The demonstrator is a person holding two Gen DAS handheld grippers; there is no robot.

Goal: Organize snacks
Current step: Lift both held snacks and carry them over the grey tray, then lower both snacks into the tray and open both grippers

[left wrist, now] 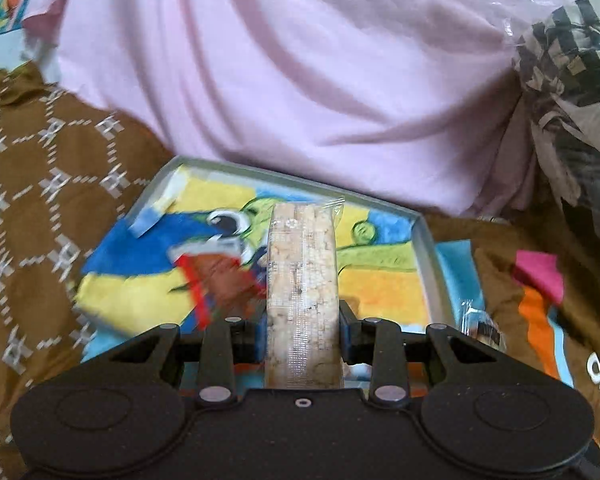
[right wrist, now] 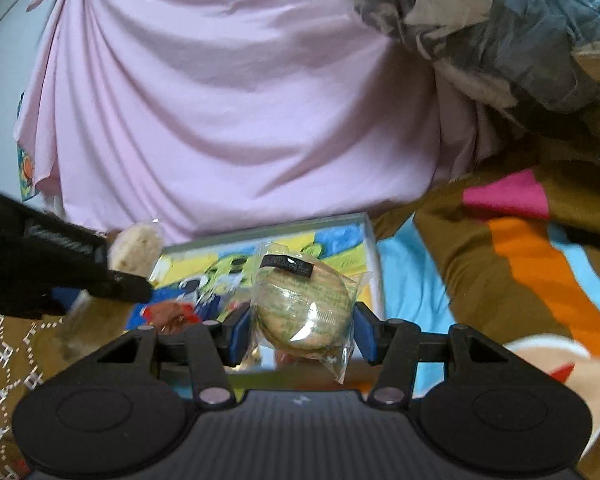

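each gripper is clamped on one wrapped snack above the cartoon-printed tray (left wrist: 422, 236), the left gripper (left wrist: 302, 332) narrowly on a rice-cracker stack (left wrist: 302, 280), the right gripper (right wrist: 302, 334) wider on a round biscuit (right wrist: 302, 304), apparently for sorting.

Left tongs (left wrist: 302, 330): pads pressed on both long sides of a wrapped rice-cracker stack (left wrist: 302, 280), held edge-on and jutting forward.
Right tongs (right wrist: 302, 330): blue pads (right wrist: 239, 334) clamped on a round wrapped cookie (right wrist: 302, 308).
Relative pose: from the right wrist view, the left tongs (right wrist: 80, 268) sit to the left, apart.
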